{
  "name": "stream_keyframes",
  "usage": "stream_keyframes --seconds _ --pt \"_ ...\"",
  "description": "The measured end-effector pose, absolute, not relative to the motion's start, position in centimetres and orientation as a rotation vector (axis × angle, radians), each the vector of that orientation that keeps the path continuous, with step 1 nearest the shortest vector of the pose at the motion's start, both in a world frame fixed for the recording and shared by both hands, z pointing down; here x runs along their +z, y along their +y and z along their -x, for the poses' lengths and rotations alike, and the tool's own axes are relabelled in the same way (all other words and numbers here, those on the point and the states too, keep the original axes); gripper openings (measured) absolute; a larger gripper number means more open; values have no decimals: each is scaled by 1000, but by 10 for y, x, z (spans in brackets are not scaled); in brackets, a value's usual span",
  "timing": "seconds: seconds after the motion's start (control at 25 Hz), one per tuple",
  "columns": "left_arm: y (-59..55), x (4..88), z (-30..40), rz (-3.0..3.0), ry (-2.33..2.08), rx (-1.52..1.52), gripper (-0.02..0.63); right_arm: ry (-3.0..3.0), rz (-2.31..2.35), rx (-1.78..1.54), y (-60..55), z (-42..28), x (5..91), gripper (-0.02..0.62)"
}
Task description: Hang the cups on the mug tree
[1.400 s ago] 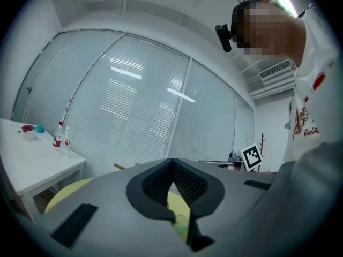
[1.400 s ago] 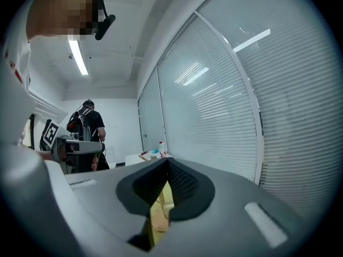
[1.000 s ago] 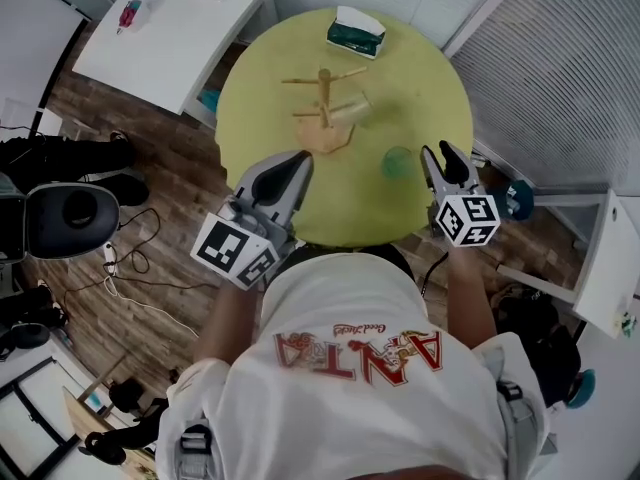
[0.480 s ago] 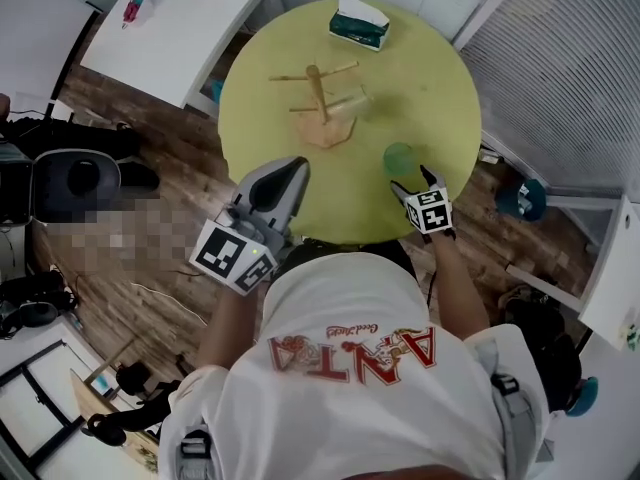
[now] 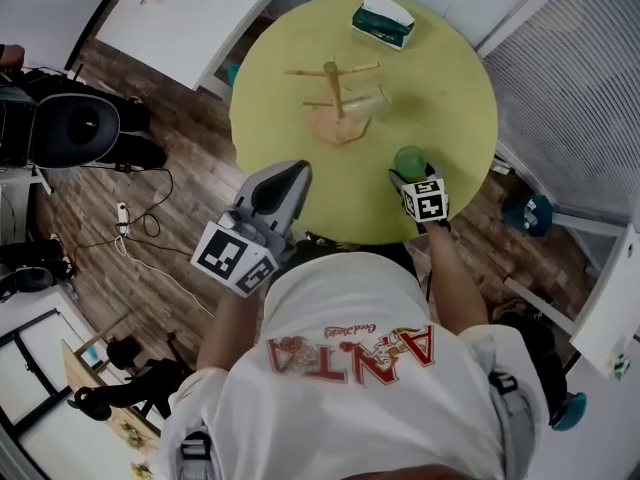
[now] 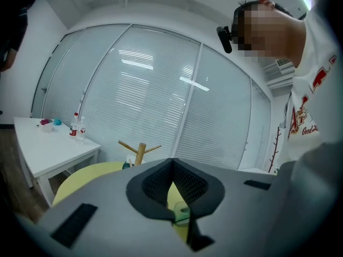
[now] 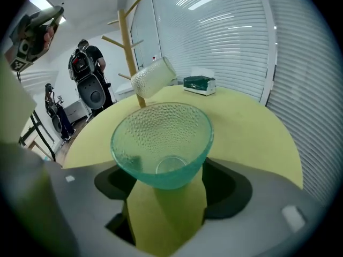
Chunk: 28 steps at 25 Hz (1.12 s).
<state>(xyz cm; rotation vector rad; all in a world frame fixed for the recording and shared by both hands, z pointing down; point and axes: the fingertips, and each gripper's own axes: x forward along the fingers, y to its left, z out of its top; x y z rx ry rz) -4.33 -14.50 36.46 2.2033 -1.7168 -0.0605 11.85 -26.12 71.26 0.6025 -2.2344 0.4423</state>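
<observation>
A green glass cup [image 5: 409, 160] stands upright on the round yellow table [image 5: 450, 78], near its front edge. My right gripper [image 5: 412, 176] is at it, and its jaws are opening. The green cup [image 7: 161, 143] sits between them, and the pads of the right gripper [image 7: 171, 182] stand off its sides. The wooden mug tree [image 5: 334, 86] stands mid-table with a clear cup [image 5: 368, 101] hanging on a right-hand peg. My left gripper [image 5: 293, 171] hovers over the table's near left edge, shut and empty. In the left gripper view the left gripper [image 6: 172, 167] points toward the mug tree [image 6: 140, 151].
A green-and-white tissue box [image 5: 382, 20] lies at the table's far side. A white rectangular table [image 5: 200, 8] stands to the far left with bottles on it. A person stands by a black chair [image 7: 91, 98] beyond the table.
My right gripper has swung in from the table's right edge to the green cup, and the cup now stands between its jaws. The left gripper has barely moved.
</observation>
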Motion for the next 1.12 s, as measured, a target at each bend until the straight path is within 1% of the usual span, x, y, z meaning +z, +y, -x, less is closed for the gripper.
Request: stream_keyframes --seconds 0.36,0.84,1.0,1.12 --pt "-146 369 49 -2168 -1740 -52 8 -2290 -600 414 -284 -94 703 351" --pt "-145 375 57 -2133 -1759 -35 8 -2341 -659 543 -309 -76 702 347" --pt "-146 375 58 -2138 -1755 -57 8 -2363 -717 514 -321 -93 677 345" --pt "-146 374 60 -2147 -1746 -83 8 -2380 -733 368 -334 -101 639 345"
